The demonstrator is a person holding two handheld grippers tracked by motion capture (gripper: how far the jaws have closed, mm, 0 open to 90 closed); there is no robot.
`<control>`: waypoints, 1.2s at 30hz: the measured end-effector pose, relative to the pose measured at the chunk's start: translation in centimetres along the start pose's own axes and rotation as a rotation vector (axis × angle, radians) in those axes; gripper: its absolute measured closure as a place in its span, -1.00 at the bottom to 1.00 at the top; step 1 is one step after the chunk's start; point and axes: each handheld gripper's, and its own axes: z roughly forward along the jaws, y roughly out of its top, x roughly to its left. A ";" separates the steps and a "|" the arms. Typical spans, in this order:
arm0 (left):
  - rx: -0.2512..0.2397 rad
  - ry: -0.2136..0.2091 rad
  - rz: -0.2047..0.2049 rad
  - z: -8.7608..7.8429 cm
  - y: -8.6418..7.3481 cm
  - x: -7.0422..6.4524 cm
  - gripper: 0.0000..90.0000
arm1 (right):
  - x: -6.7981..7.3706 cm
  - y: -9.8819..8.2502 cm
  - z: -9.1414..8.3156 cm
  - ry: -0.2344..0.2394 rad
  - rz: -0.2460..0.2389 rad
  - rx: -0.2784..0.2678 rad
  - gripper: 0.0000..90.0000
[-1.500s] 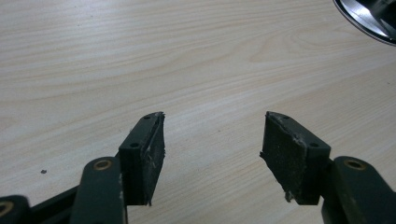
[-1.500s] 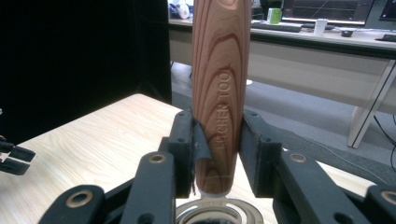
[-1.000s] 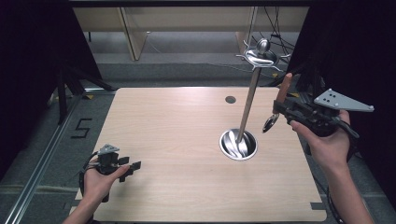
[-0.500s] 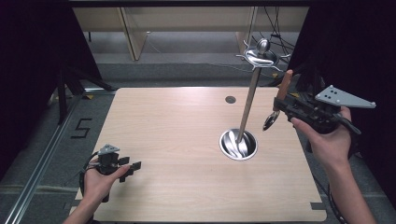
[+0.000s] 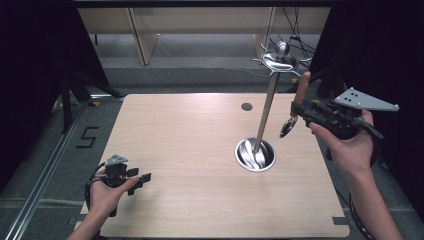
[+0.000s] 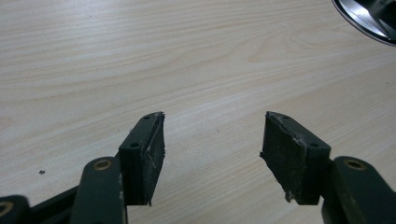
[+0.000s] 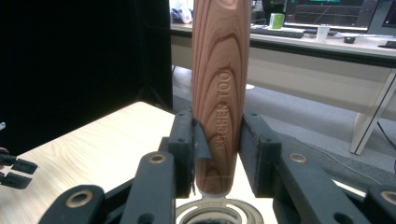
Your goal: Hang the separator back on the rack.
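Observation:
My right gripper (image 5: 300,108) is shut on a wooden-handled utensil (image 5: 302,89), held upright above the table's right side. Its small metal bowl (image 5: 286,128) hangs below the jaws. In the right gripper view the striped handle (image 7: 218,88), stamped with lettering, is clamped between both pads (image 7: 201,144). A metal stand (image 5: 265,114) with a round base (image 5: 255,155) and hooks at its top (image 5: 279,61) rises just left of the utensil. My left gripper (image 5: 141,181) rests low at the table's front left, open, with nothing between its fingers (image 6: 212,149).
The light wooden table (image 5: 185,145) has a small dark cable hole (image 5: 246,106) near its far edge. The stand's base rim (image 6: 369,16) lies far ahead of the left gripper. Dark curtains flank both sides, with desks beyond the table.
My right gripper has lifted the utensil slightly. The left gripper has stayed where it was.

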 end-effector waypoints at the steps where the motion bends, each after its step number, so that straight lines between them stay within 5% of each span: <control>1: 0.000 0.000 -0.001 0.0 0.0 0.0 -0.15 | 0.0 0.0 0.0 -0.001 -0.002 -0.001 0.53; 12: 0.000 0.001 0.004 0.0 0.0 0.0 -0.15 | -0.2 0.1 0.4 -0.010 -0.027 -0.010 0.53; 14: -0.002 -0.001 0.005 0.0 0.0 0.0 -0.15 | 0.0 0.2 0.4 -0.008 0.003 0.006 0.53; 36: 0.001 -0.004 0.008 0.0 0.0 0.0 -0.15 | -0.1 0.4 1.6 0.004 0.010 0.026 0.53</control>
